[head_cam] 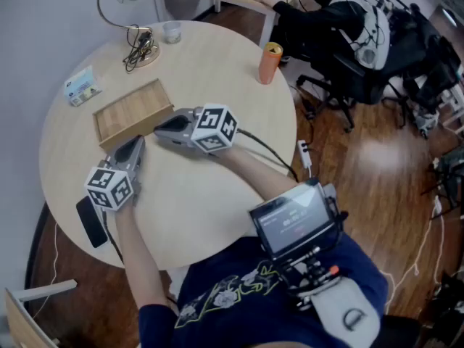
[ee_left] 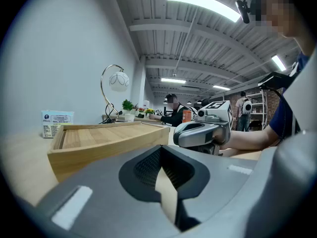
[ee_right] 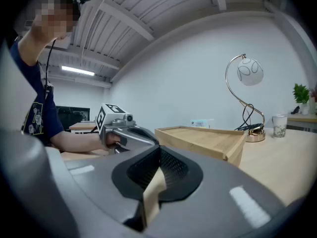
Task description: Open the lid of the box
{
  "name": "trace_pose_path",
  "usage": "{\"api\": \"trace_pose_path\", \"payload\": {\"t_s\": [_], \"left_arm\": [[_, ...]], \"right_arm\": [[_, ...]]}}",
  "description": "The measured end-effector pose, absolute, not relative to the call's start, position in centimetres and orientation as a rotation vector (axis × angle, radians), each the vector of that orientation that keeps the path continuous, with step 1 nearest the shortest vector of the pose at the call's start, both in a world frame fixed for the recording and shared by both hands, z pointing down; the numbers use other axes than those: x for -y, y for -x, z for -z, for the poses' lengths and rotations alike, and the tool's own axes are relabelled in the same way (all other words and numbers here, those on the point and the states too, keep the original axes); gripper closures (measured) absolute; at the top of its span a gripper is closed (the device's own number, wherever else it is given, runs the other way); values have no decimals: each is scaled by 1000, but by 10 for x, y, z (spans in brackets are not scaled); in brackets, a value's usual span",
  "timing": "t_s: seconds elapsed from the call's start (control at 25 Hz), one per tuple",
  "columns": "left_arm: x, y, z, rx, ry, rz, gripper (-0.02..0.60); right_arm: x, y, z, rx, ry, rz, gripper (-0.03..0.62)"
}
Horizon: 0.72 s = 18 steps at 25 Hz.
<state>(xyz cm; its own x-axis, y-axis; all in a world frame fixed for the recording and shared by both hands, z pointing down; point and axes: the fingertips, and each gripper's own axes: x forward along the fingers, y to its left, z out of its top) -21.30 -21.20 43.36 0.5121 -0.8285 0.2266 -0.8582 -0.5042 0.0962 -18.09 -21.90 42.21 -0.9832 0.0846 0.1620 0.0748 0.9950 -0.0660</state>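
Note:
A flat wooden box (head_cam: pixel 134 113) with its lid down lies on the round table (head_cam: pixel 217 194), left of centre. My left gripper (head_cam: pixel 136 145) is shut and empty, its tips just short of the box's near edge. My right gripper (head_cam: pixel 159 130) is also shut and empty, its tips by the box's near right corner. In the left gripper view the shut left gripper (ee_left: pixel 160 150) faces the box (ee_left: pixel 99 138), with the right gripper (ee_left: pixel 200 133) to its right. In the right gripper view the right gripper (ee_right: pixel 159 151) looks past the box (ee_right: pixel 203 139), and the left gripper (ee_right: pixel 126 133) shows at left.
An orange cup (head_cam: pixel 270 62) stands at the table's far right. A desk lamp (head_cam: pixel 138 46) and a glass (head_cam: pixel 172 32) are at the back. A tissue pack (head_cam: pixel 81 85) lies far left, a black phone (head_cam: pixel 92 221) near the left edge. A person (head_cam: pixel 326 9) sits behind.

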Motion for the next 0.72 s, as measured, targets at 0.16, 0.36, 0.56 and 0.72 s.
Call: {"api": "trace_pose_path", "payload": {"t_s": [0.16,0.36,0.56,0.72], "left_arm": [[213,213,-434,1445,-2555,-224,581],[213,214,-434,1444,-2553,-225,581],[213,214,-435,1444,-2550,-229,581],[213,213,-435,1442,-2548,-230,581]], "right_arm": [[220,181,-422,2973,122,-92,580],[220,182,-422,2970,121,-95,580],[219,182,-421,2971,121,-93,580],[219,181,-422,2969,119,-98,580]]}}
